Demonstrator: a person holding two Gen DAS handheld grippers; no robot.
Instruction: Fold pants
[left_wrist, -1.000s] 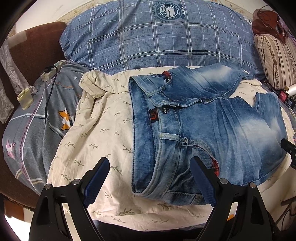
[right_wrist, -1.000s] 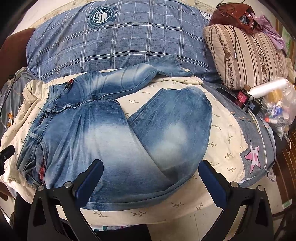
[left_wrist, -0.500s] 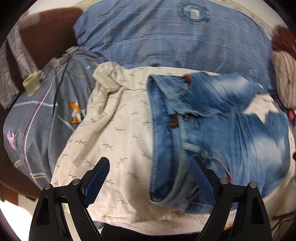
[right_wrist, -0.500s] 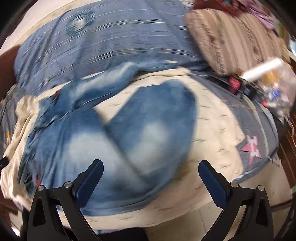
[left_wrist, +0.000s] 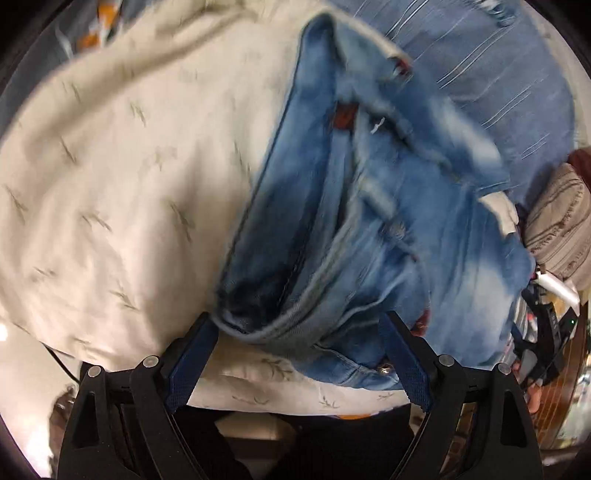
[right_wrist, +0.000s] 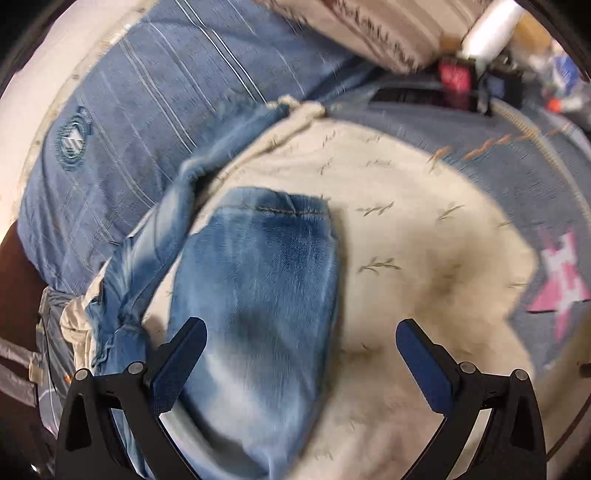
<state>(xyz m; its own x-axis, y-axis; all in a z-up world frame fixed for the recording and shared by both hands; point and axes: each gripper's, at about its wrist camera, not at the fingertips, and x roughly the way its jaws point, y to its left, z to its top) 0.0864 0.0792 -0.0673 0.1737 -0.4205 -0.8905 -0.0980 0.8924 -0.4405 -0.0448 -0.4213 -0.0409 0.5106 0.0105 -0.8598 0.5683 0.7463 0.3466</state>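
Faded blue jeans (left_wrist: 369, 206) lie on a cream leaf-print sheet (left_wrist: 122, 177). In the left wrist view the waistband corner sits just in front of my open left gripper (left_wrist: 299, 332), between its blue fingertips (left_wrist: 195, 347), apparently not gripped. In the right wrist view one pant leg (right_wrist: 258, 295) with its hem at the far end runs toward my open right gripper (right_wrist: 303, 339), close to its left finger (right_wrist: 181, 354). The other leg (right_wrist: 207, 158) lies along the pillow edge. Both views are motion-blurred.
A large blue plaid pillow (right_wrist: 140, 96) lies behind the jeans. A striped beige cushion (left_wrist: 554, 229) and small clutter with a white roll (right_wrist: 491, 33) sit at the right. A grey-blue quilt with a pink star (right_wrist: 557, 273) borders the sheet.
Both grippers have dropped much closer to the bed and tilted. The left one has closed in on the waistband corner, the right one on the near pant leg. Both stay open.
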